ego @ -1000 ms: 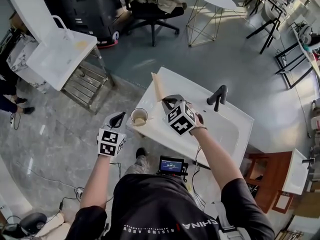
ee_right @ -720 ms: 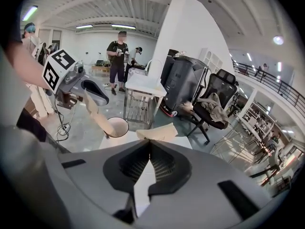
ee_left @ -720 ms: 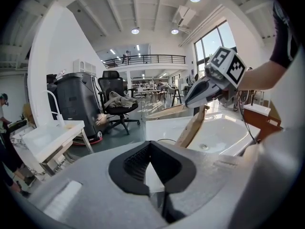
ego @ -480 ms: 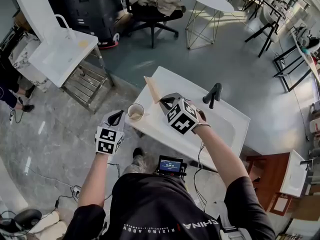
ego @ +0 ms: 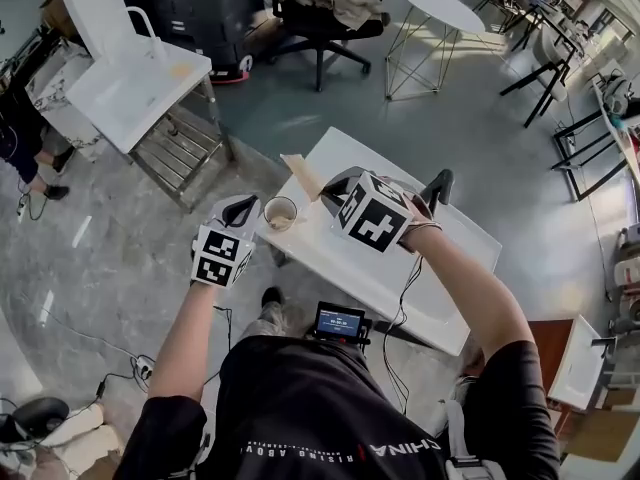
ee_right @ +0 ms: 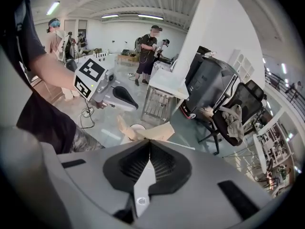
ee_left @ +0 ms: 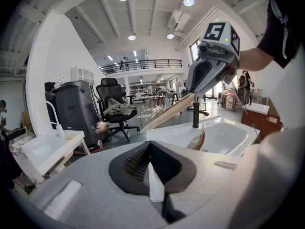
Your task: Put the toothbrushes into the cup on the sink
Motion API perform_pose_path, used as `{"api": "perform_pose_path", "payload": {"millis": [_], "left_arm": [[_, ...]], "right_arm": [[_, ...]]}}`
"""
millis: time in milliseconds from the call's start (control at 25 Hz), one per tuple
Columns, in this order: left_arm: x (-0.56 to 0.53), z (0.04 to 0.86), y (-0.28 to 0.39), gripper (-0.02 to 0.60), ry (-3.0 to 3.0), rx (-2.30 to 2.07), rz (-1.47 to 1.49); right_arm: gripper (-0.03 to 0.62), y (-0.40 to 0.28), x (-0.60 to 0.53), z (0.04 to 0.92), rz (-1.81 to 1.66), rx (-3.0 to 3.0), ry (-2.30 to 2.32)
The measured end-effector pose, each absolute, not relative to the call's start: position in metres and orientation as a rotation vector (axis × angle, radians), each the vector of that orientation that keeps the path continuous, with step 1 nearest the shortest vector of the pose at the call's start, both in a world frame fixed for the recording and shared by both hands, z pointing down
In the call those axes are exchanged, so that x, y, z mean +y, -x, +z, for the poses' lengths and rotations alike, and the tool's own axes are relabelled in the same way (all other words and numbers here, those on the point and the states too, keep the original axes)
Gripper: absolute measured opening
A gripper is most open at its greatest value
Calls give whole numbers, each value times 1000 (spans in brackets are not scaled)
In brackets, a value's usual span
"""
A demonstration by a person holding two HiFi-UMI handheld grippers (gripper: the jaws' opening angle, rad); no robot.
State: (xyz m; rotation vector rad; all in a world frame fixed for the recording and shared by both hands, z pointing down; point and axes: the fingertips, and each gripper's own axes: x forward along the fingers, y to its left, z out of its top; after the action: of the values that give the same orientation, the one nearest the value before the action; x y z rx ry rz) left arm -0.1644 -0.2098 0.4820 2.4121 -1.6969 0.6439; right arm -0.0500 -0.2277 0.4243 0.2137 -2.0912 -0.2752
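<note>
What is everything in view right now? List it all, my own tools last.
sink: one, white, centre of the head view
faucet: one, black, on the sink's far edge
cup: one, cream, on the sink's left corner
toothbrush: one, tan, held above the sink near the cup
second sink: one, white, upper left
office chair: one, black, top centre
round table: one, white, top right
screen: one, dark, below the sink's near edge
left tool: one, grey, shut and empty, left of the cup
right tool: one, grey, shut on the toothbrush
</note>
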Motion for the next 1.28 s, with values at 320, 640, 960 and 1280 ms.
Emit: {"api": "perform_pose_path", "payload": {"millis": [320, 640, 960, 1280], "left_arm": [[-215, 479, 167, 5, -2432, -1688, 638], [-217, 482, 170, 5, -2438, -1671, 637], [-224, 483, 169, 5, -2454, -1653, 623], [-226, 488, 174, 5, -2439, -1645, 621]], "right_arm": [[14, 55, -217, 409, -183, -1996, -58], [14, 60, -196, 394, -124, -1914, 113], [14, 65, -181, 388, -47, -1813, 254], [14, 75, -181, 402, 16, -1752, 327]]}}
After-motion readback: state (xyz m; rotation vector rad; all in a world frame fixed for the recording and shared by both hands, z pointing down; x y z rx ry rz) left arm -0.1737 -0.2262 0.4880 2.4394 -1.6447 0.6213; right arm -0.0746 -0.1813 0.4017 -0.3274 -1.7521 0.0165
